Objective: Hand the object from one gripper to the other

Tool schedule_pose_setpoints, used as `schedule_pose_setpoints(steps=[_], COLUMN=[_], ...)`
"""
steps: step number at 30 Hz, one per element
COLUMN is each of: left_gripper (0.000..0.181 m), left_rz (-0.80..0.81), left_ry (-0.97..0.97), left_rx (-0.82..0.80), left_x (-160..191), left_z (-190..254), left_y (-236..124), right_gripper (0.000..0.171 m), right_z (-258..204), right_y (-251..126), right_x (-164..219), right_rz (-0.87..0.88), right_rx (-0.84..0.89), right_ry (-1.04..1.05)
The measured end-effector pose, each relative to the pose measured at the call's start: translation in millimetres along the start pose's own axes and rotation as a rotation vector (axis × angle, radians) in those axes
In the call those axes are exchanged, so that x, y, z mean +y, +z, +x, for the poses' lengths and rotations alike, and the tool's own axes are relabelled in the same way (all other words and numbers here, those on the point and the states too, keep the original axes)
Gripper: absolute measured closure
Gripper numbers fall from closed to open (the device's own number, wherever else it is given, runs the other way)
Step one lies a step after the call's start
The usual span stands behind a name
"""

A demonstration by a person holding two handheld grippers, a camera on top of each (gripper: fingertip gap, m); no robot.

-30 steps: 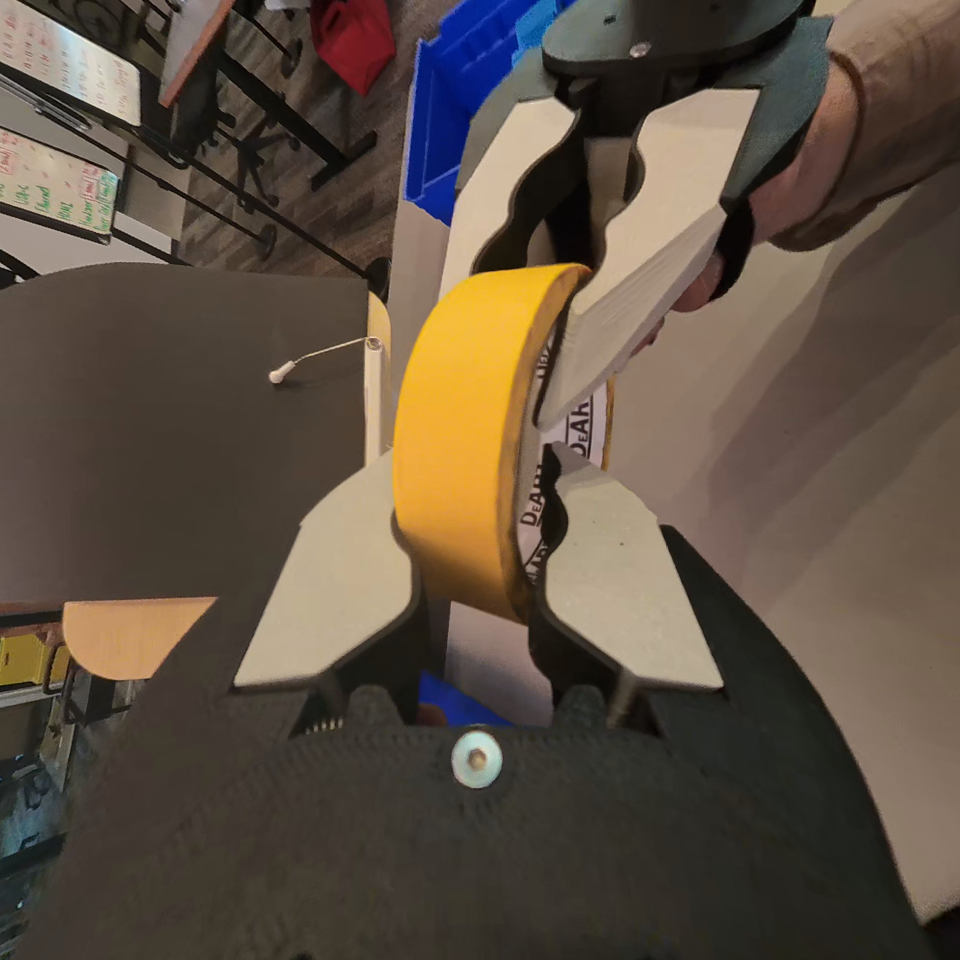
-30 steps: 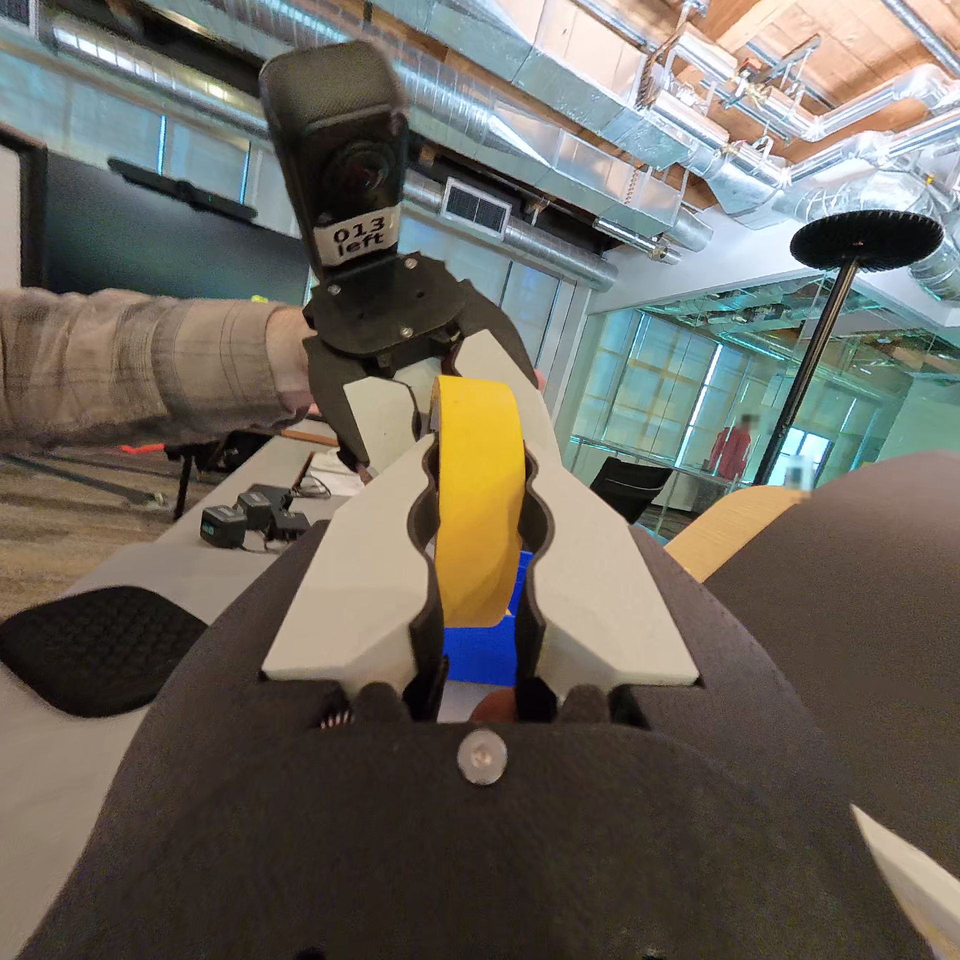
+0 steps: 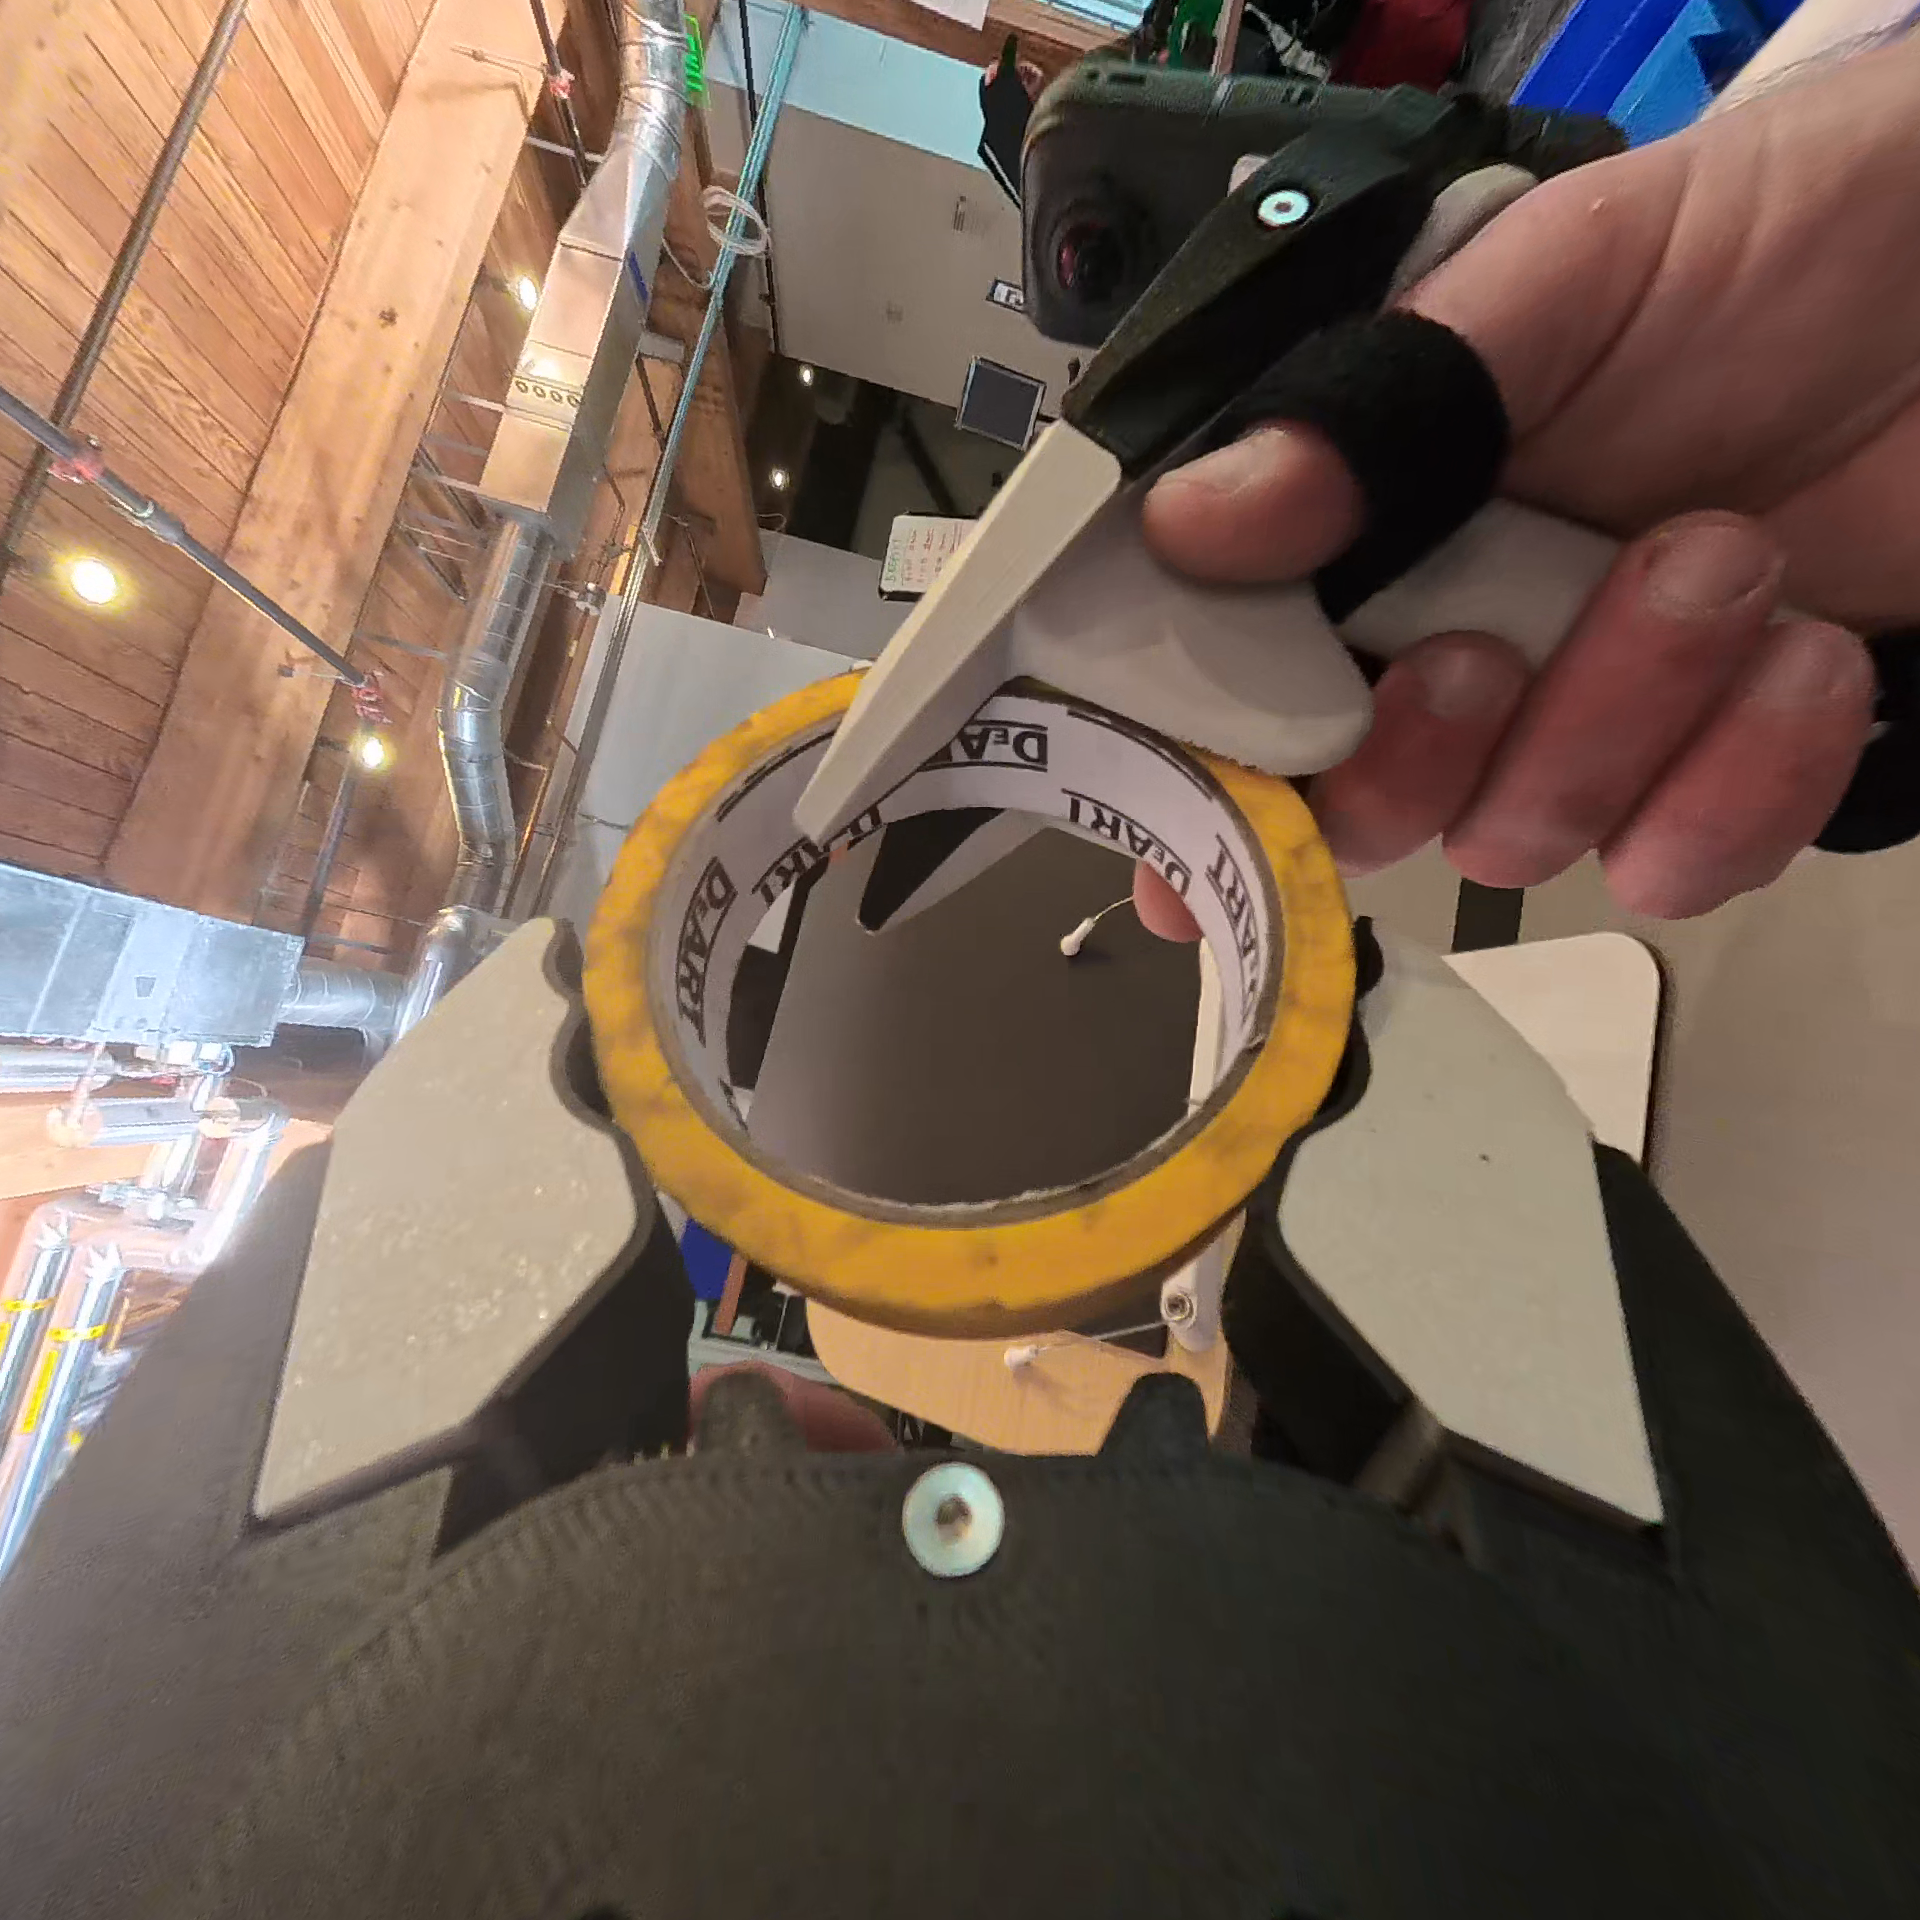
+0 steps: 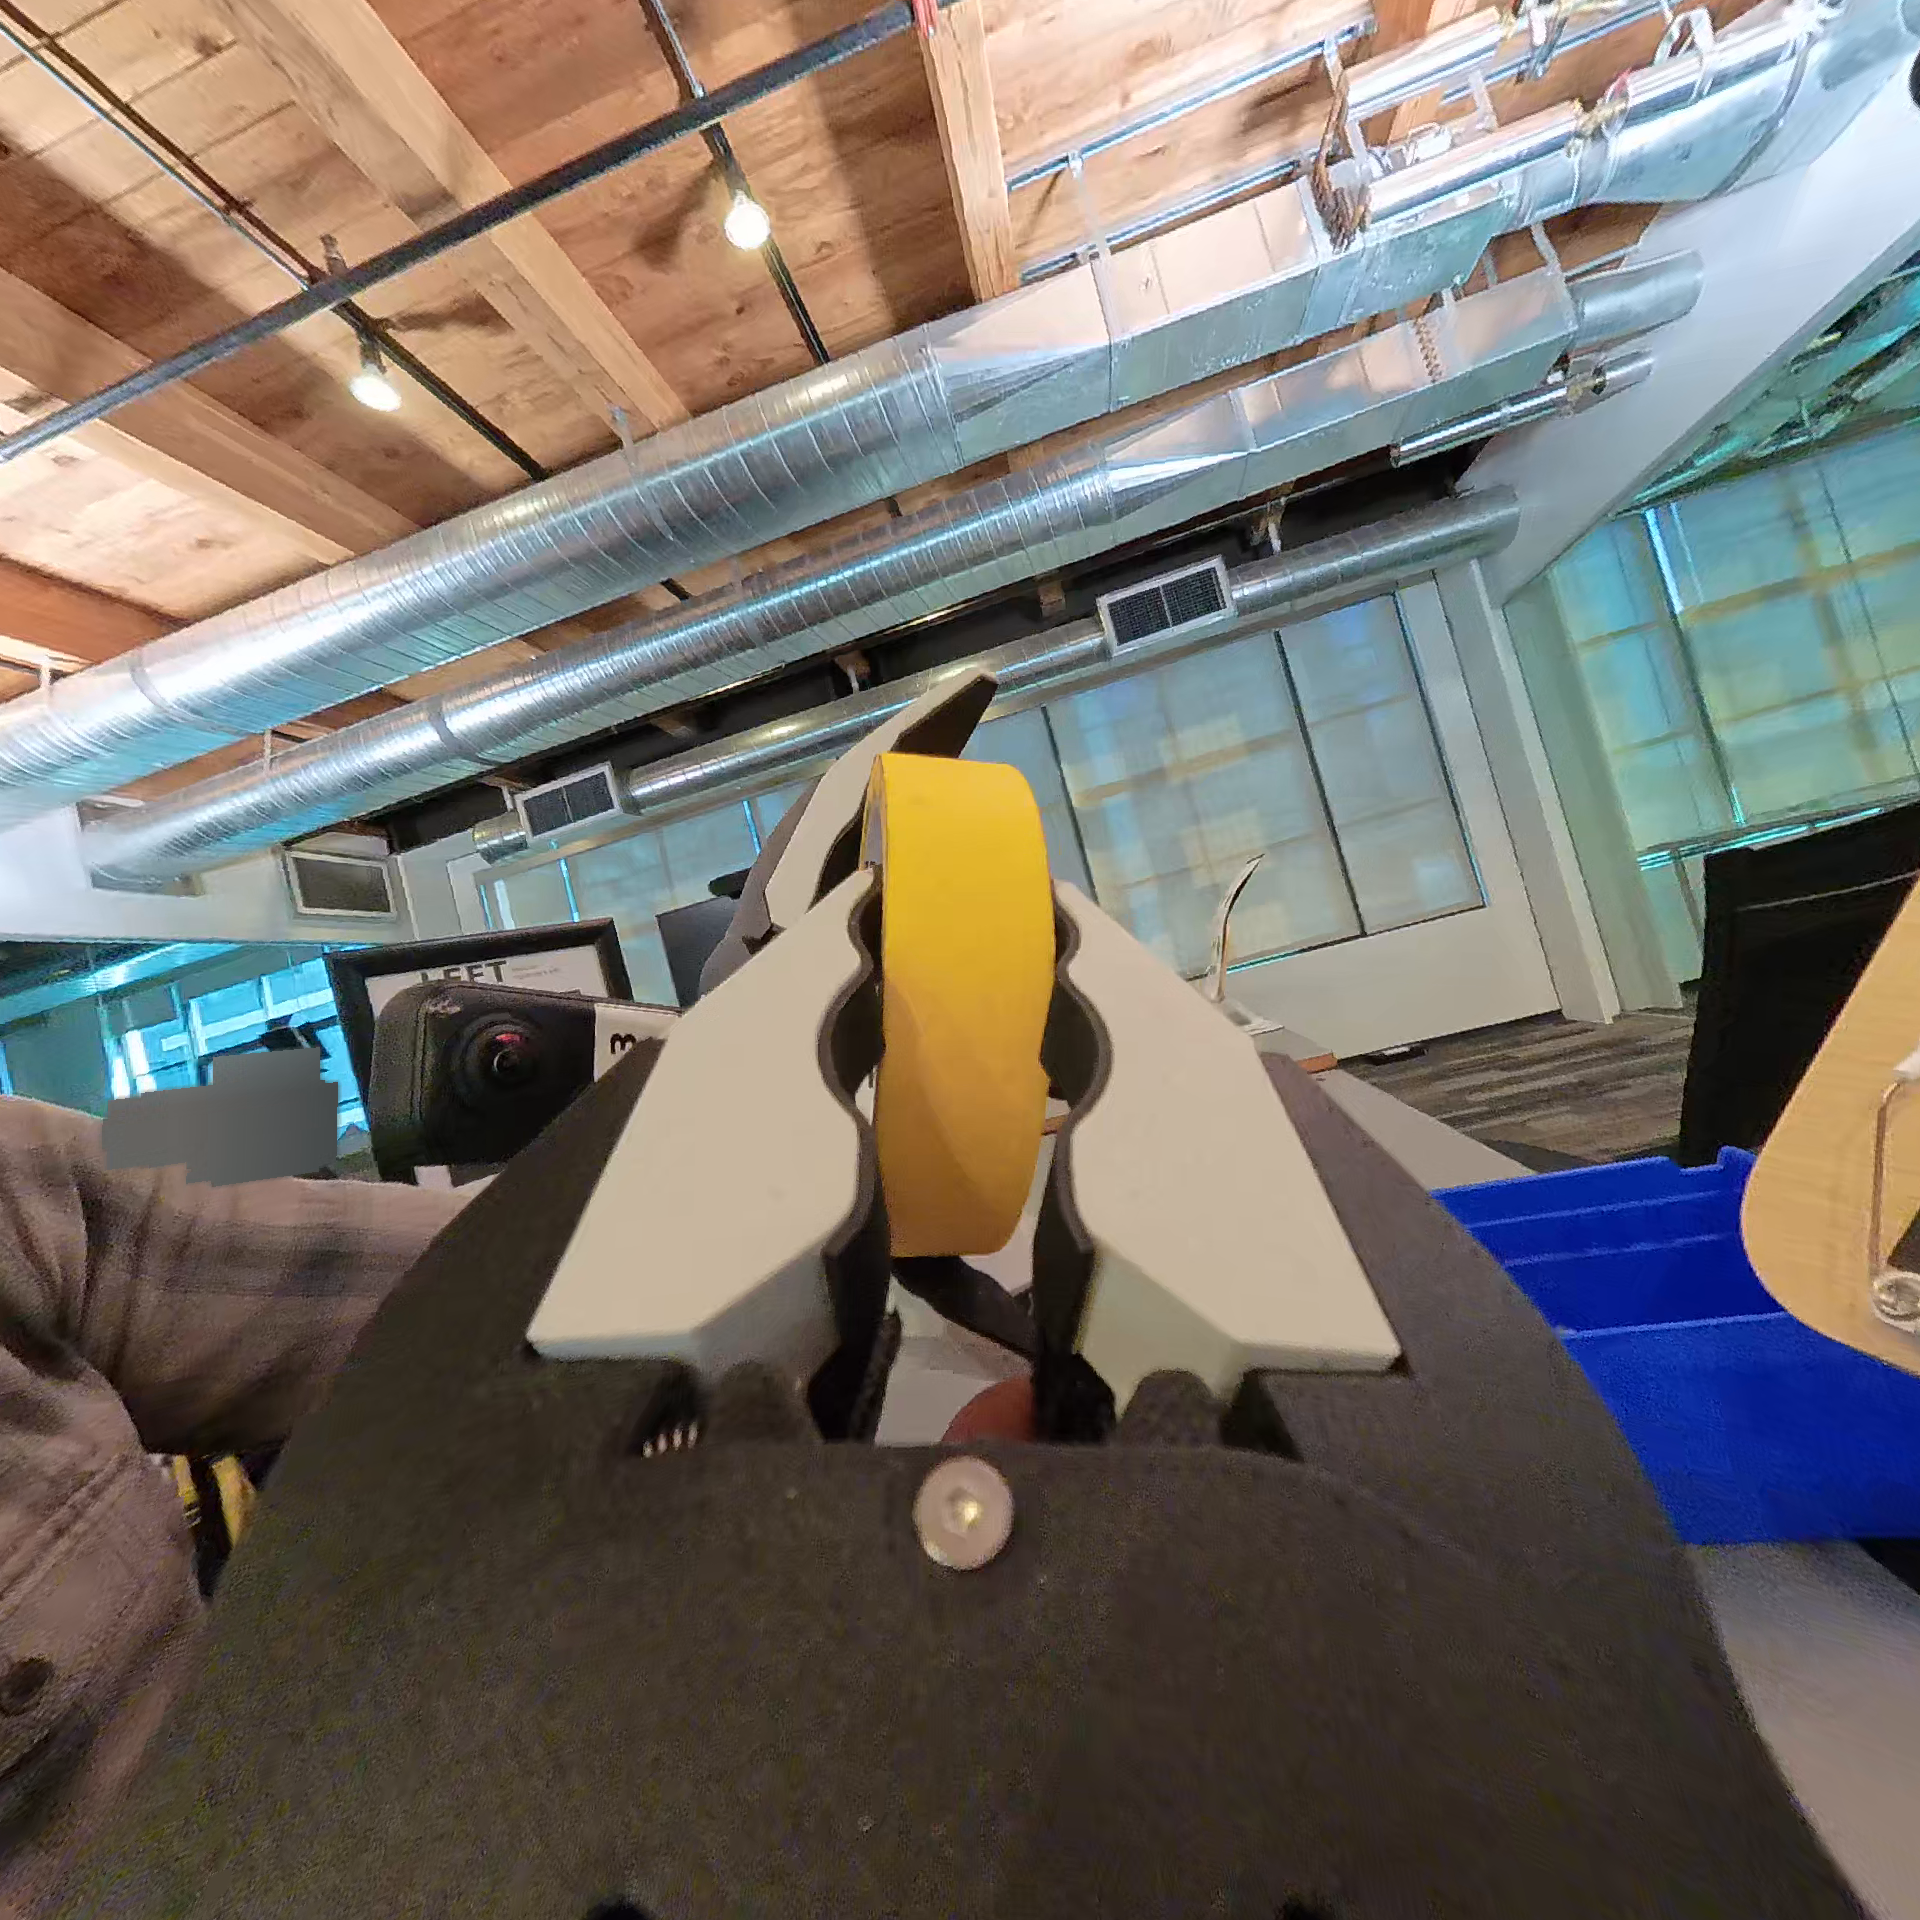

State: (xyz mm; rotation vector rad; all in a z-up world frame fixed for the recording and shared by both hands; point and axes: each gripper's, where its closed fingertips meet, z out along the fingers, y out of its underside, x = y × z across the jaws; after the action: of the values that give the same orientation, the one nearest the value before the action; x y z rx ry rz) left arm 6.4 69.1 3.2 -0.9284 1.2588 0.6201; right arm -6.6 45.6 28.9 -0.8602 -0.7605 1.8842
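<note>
Tape roll (image 3: 966,1049), yellow, sits in mid-air between both tools. Right gripper (image 4: 961,1049) clamps its flat sides; left gripper (image 3: 966,1039), spread wide, spans its diameter, contact uncertain. Handover appears half complete: one release remains.

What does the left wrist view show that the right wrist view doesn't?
Only the left wrist view shows the yellow tape roll face-on, its printed white core, and the hand gripping the right tongs, which pinch the roll's wall. Only the right wrist view shows the roll's outer band edge-on and a blue bin. Both show the roll between both tongs, the left tongs spanning its outside.
</note>
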Motion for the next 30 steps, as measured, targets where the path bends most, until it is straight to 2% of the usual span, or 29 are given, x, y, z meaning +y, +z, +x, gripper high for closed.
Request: schedule_pose_setpoints(steps=[5, 17, 20, 25, 30], left_gripper=[0.052, 0.053, 0.053, 0.053, 0.053], left_rz=[0.018, 0.014, 0.008, -0.005, -0.012], left_ry=[0.007, 0.025, 0.031, -0.023, -0.188], left_rx=[-0.009, -0.026, -0.025, -0.003, 0.104], left_x=[-4, -9, -10, -8, -5], left_z=[-1, -6, -10, -19, -27], left_y=[-2, -6, -7, -12, -15], right_gripper=[0.147, 0.144, 0.134, 0.127, 0.117], right_z=[-2, -10, -9, -9, -11], right_y=[1, 3, 4, 1, -4], right_x=[0, -3, -3, -8, -16], right_rz=[-0.009, -0.047, -0.063, -0.086, -0.146], right_rx=[-0.020, -0.005, 0.024, 0.059, 0.121], right_ry=[0.028, -0.092, -0.148, -0.255, -0.517])
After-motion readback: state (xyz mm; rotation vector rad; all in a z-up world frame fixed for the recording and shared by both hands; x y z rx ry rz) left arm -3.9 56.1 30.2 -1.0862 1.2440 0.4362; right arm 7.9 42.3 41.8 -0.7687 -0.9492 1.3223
